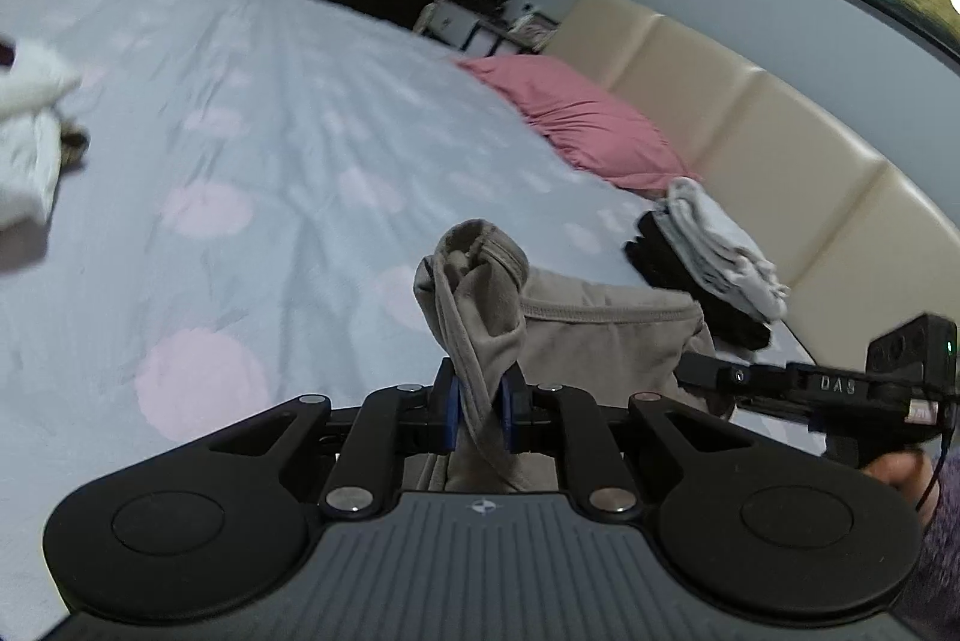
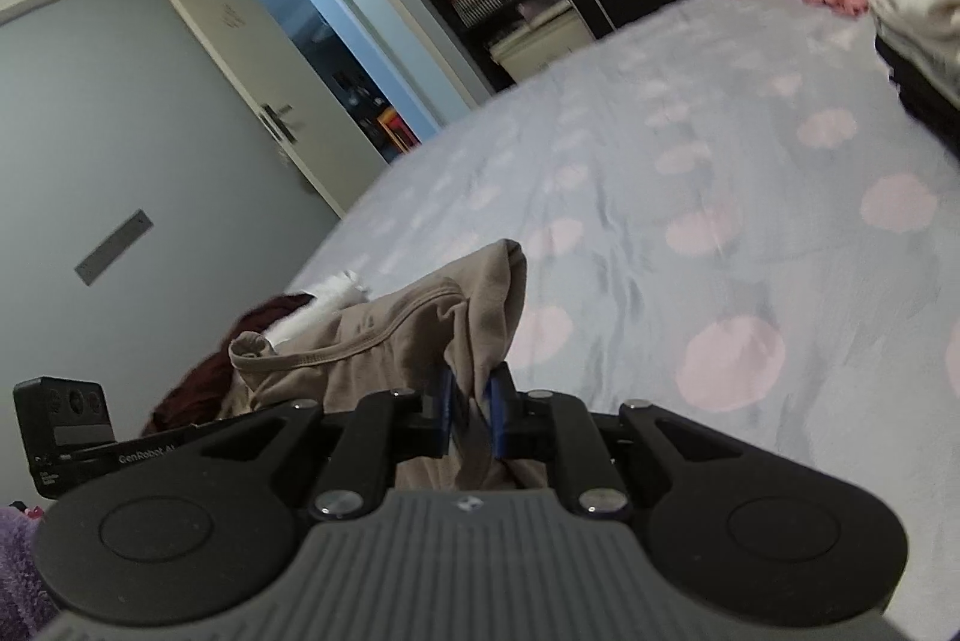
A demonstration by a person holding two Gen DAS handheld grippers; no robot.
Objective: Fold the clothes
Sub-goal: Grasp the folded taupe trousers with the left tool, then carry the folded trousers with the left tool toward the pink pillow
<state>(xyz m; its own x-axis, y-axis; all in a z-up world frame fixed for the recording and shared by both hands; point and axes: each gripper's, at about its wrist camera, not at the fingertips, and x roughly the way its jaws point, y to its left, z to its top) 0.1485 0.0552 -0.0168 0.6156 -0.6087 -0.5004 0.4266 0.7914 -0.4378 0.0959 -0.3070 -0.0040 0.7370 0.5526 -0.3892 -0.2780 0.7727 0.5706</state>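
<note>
Both tongs [image 1: 480, 401] [image 2: 474, 410] pinching beige garment [image 1: 600, 341] over bed [image 1: 270, 161].

In the left wrist view, the pale letters "DAS" stand on the black bar of the right tongs [image 1: 690, 371], seen from the side at the right edge. In the right wrist view, white print reading "GenRobot AI" runs along the black bar of the left tongs [image 2: 246, 437], low on the left; the last letters are partly cut off. Smaller print on the camera block [image 2: 63, 428] beside it is too small to read.
</note>
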